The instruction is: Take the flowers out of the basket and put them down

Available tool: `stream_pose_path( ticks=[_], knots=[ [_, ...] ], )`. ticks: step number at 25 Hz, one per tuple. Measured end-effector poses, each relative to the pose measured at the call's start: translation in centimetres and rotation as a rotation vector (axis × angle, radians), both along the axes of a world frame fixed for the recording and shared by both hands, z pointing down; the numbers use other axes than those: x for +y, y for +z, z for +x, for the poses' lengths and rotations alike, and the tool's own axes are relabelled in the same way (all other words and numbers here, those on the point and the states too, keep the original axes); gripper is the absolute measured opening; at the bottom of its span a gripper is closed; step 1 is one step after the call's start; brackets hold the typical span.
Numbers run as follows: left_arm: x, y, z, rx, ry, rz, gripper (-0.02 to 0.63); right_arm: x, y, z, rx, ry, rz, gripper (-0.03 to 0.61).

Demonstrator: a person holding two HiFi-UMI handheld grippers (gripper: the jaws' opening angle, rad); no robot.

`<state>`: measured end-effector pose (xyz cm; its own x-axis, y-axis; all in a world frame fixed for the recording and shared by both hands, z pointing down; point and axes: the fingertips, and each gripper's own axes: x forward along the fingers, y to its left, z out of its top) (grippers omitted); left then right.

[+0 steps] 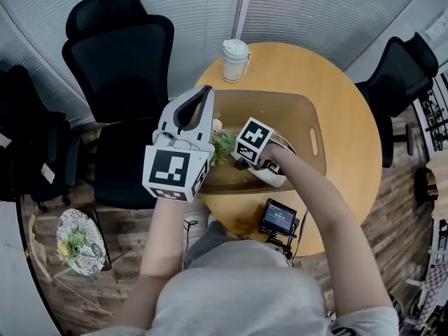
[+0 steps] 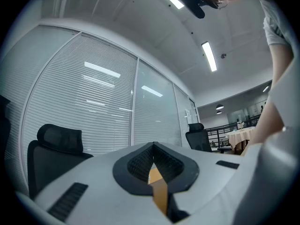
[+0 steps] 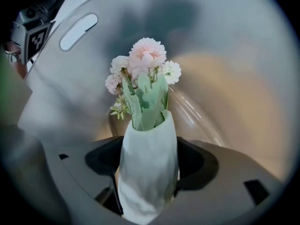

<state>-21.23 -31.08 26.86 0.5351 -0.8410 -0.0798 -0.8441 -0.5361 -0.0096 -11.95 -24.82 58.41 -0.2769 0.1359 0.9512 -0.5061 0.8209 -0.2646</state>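
Tongs on the right point(image 3: 149, 172) point steeply down, clasping flowers point(image 3: 146, 102).

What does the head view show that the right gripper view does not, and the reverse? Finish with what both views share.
Only the head view shows the lidded white cup, the black chairs, the small screen device and a second bunch of flowers low at the left. Only the right gripper view shows the bouquet with its pink and white blossoms, and the right hand-held gripper closed on its white wrap. Both show the bouquet's green leaves and the tray with its handle slot.
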Motion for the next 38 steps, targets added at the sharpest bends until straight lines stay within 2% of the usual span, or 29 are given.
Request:
stream_pose_path(
  ticks=[22,38],
  knots=[
    [3.4,-1.3,0.0,-0.017,0.026,0.039,0.003,-1.2,-7.6,-1.3,-0.189,0.117,0.14,0.359],
    [4.9,-2.9,1.8,-0.045,0.009,0.054,0.003,-2.6,-13.2,-1.5,-0.317,0.129,0.243,0.359]
  ],
)
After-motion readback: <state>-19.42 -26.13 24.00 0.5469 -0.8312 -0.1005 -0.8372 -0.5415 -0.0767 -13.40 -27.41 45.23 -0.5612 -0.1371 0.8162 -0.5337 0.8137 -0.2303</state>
